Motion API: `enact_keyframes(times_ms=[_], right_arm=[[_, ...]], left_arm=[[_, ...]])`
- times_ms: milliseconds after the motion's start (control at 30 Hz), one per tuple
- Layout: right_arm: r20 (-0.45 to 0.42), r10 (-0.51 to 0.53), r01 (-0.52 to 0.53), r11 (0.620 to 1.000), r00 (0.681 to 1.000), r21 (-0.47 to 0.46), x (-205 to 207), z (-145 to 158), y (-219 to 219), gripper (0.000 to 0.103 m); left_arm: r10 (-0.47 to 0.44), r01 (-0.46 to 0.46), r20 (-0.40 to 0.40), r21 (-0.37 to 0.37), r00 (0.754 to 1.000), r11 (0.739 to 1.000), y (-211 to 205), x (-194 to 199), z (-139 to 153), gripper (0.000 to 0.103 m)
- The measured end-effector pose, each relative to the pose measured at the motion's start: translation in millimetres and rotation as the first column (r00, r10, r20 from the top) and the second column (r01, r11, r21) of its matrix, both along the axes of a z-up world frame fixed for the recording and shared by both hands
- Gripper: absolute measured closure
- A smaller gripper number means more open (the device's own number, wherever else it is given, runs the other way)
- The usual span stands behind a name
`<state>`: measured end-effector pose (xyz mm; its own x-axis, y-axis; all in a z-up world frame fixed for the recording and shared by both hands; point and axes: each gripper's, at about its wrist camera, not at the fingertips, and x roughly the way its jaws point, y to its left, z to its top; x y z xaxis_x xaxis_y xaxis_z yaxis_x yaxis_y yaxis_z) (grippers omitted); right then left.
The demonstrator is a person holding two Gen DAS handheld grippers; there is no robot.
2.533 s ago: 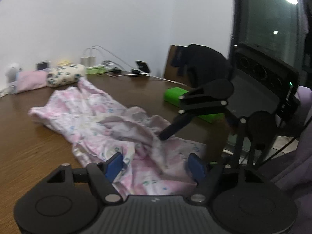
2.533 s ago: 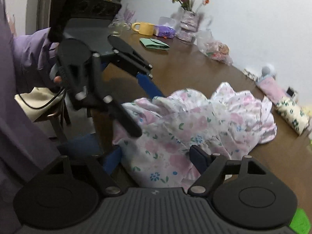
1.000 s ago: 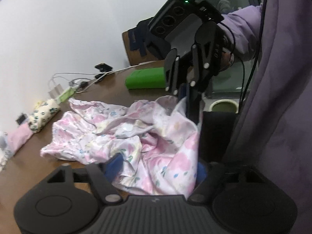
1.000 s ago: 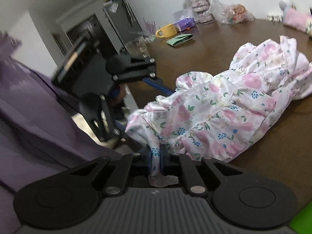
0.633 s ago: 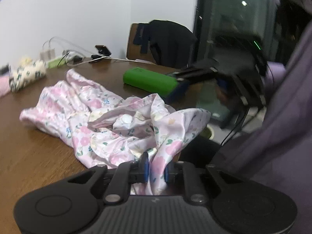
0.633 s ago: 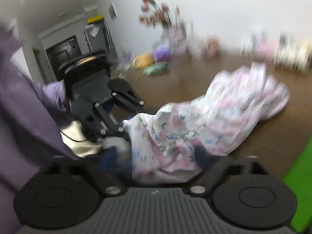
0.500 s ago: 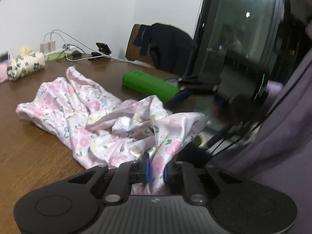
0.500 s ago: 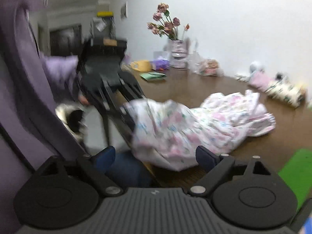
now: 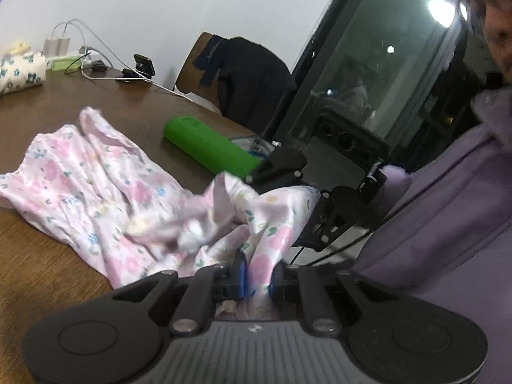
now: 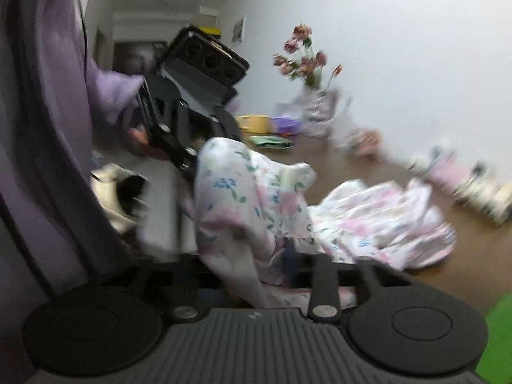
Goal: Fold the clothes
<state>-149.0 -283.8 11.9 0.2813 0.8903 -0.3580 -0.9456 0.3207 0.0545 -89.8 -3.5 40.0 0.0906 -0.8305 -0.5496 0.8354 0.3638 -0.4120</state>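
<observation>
A pink floral garment (image 9: 105,188) lies crumpled on the brown wooden table (image 9: 38,275), with its near end lifted off the table edge. My left gripper (image 9: 256,275) is shut on a bunched fold of that near end. In the blurred right wrist view the same garment (image 10: 384,220) trails back onto the table. Its raised corner (image 10: 230,185) drapes over my right gripper (image 10: 262,256), whose fingers stand close together with cloth between them. The cloth hides one right finger. Each gripper's black body shows in the other's view, just behind the lifted fabric.
A green case (image 9: 208,147) lies on the table beyond the garment. A chair with a dark jacket (image 9: 249,73) stands behind it, with chargers and cables (image 9: 96,64) nearby. A flower vase (image 10: 307,73), a yellow mug (image 10: 254,121) and pouches line the far side. A person's purple sleeve (image 9: 448,208) is close.
My right gripper, open half a second ago, has closed on the raised corner of the garment. My left gripper has kept its hold, and the near end has lifted higher.
</observation>
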Motion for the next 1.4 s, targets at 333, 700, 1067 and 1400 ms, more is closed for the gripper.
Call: enact_keyframes(times_ms=[333, 700, 1067, 1400], right_arm=[[-0.702, 0.033, 0.144, 0.971, 0.711, 0.192, 75, -18, -29, 0.086], [-0.521, -0.388, 0.480, 0.876, 0.760, 0.048, 33, 3, -35, 0.074], [-0.251, -0.546, 0.576, 0.816, 0.799, 0.057, 45, 11, 35, 0.083], [-0.210, -0.484, 0.484, 0.873, 0.849, -0.057, 53, -8, 48, 0.085]], left_arm=[[0.271, -0.286, -0.148, -0.092, 0.951, 0.954, 16, 35, -14, 0.065], [0.339, -0.342, -0.100, -0.021, 0.936, 0.939, -5, 40, -22, 0.069], [0.392, -0.392, 0.018, 0.016, 0.920, 0.920, 0, 19, -18, 0.056], [0.341, -0.349, 0.277, -0.020, 0.898, 0.937, -7, 2, 16, 0.055]])
